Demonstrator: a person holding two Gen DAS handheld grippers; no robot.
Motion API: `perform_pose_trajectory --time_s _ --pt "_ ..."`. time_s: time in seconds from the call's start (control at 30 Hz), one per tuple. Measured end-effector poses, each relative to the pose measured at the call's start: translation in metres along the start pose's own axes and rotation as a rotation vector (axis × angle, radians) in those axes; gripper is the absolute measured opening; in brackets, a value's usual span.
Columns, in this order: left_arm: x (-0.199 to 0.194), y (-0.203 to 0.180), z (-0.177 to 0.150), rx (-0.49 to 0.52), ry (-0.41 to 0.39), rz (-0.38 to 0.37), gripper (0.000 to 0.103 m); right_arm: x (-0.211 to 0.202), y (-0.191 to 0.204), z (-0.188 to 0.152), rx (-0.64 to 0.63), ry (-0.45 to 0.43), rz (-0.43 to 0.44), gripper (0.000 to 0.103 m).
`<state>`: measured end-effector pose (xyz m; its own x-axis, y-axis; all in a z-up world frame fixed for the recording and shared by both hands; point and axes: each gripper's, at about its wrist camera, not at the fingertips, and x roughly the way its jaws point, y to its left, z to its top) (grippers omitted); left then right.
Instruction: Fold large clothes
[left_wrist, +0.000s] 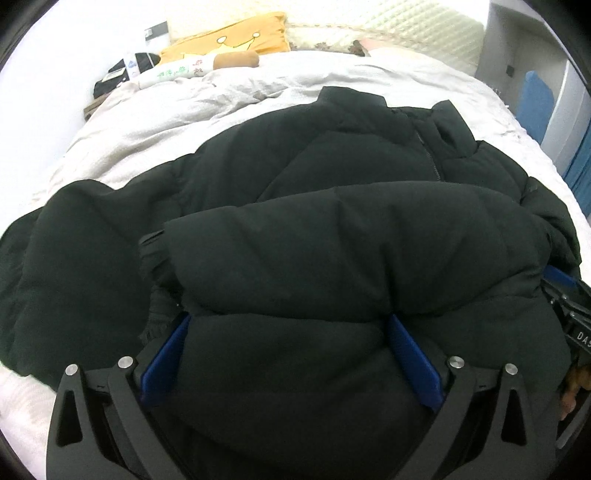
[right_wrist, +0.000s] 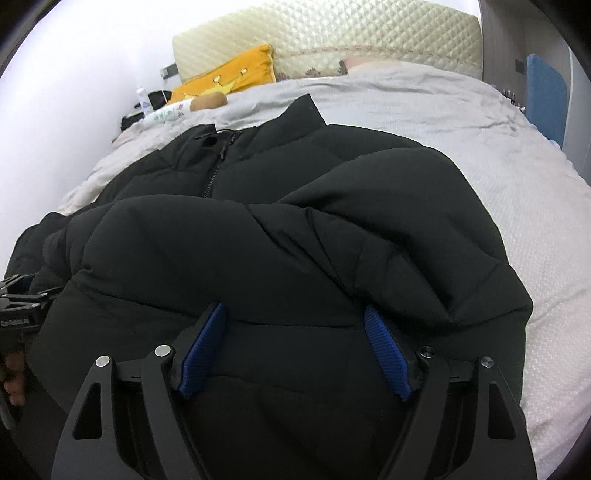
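Note:
A black puffer jacket (left_wrist: 332, 177) lies on the bed with its collar toward the headboard and its zip closed; it also fills the right wrist view (right_wrist: 295, 206). One sleeve is folded across the body. My left gripper (left_wrist: 290, 325) has its blue fingers (left_wrist: 166, 354) spread wide with the jacket's lower bulk bulging between them. My right gripper (right_wrist: 295, 314) is likewise wide open around the jacket's lower part, its blue pads (right_wrist: 388, 354) touching fabric. Each gripper shows at the edge of the other's view: the right one (left_wrist: 569, 295), the left one (right_wrist: 22, 299).
The bed (right_wrist: 498, 155) has a pale grey cover. An orange pillow (left_wrist: 236, 37), a brown roll (left_wrist: 236, 61) and a white tube (left_wrist: 170, 74) lie near the quilted headboard (right_wrist: 369, 33). A blue chair (right_wrist: 546, 96) stands at the right side.

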<state>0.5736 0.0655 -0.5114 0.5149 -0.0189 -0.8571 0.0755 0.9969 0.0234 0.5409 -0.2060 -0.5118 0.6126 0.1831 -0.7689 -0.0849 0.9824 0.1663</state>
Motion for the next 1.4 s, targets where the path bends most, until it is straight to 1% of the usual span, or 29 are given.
perform_pose_trajectory --time_s 0.07,0.13,0.2,0.3,0.37,0.47,0.57,0.67,0.77,0.8,0.9,0.97,1.1,1.2,1.23,1.27,1.33,1.4 --pt "-0.013 0.000 0.002 -0.002 -0.008 0.007 0.100 -0.010 0.002 0.002 0.005 0.011 -0.006 0.076" --pt "-0.031 0.004 0.002 -0.030 -0.010 -0.008 0.100 -0.027 0.004 0.007 0.005 0.015 -0.006 0.076" --pt "-0.049 0.009 0.004 -0.067 -0.007 -0.020 0.100 -0.052 0.007 0.014 0.011 -0.007 0.007 0.076" --pt "-0.086 0.016 0.007 -0.099 -0.031 -0.034 0.100 -0.090 0.012 0.023 0.014 -0.037 0.000 0.077" --pt "-0.112 0.025 0.007 -0.130 -0.035 -0.046 0.100 -0.115 0.017 0.029 0.029 -0.041 0.007 0.077" --pt "-0.147 0.039 0.007 -0.171 -0.058 -0.048 0.100 -0.151 0.032 0.034 0.014 -0.059 0.021 0.077" --pt "-0.189 0.050 0.002 -0.171 -0.091 -0.048 0.100 -0.187 0.053 0.039 -0.029 -0.074 0.014 0.078" --pt "-0.217 0.065 -0.007 -0.177 -0.107 -0.048 0.100 -0.222 0.071 0.041 -0.048 -0.095 0.019 0.080" --pt "-0.233 0.094 -0.020 -0.227 -0.112 -0.059 0.100 -0.247 0.090 0.039 -0.066 -0.107 0.023 0.083" --pt "-0.236 0.106 -0.025 -0.247 -0.109 -0.060 0.100 -0.252 0.095 0.038 -0.072 -0.106 0.024 0.083" --pt "-0.241 0.157 -0.043 -0.336 -0.102 -0.073 0.100 -0.265 0.116 0.034 -0.082 -0.094 0.023 0.084" --pt "-0.238 0.196 -0.058 -0.401 -0.102 -0.098 0.100 -0.270 0.127 0.032 -0.077 -0.092 0.027 0.090" --pt "-0.218 0.260 -0.082 -0.490 -0.089 -0.065 0.100 -0.275 0.151 0.026 -0.072 -0.091 0.018 0.093" --pt "-0.203 0.305 -0.100 -0.568 -0.101 -0.061 0.100 -0.266 0.163 0.022 -0.062 -0.067 0.023 0.094" --pt "-0.197 0.321 -0.106 -0.606 -0.110 -0.069 0.100 -0.263 0.166 0.021 -0.065 -0.059 0.018 0.094" --pt "-0.192 0.339 -0.112 -0.656 -0.137 -0.060 0.100 -0.258 0.170 0.020 -0.070 -0.049 0.007 0.094" --pt "-0.181 0.367 -0.120 -0.706 -0.168 -0.044 0.100 -0.250 0.173 0.018 -0.050 -0.035 -0.006 0.094" --pt "-0.167 0.394 -0.124 -0.754 -0.172 -0.041 0.100 -0.240 0.174 0.016 -0.018 -0.019 -0.027 0.094"
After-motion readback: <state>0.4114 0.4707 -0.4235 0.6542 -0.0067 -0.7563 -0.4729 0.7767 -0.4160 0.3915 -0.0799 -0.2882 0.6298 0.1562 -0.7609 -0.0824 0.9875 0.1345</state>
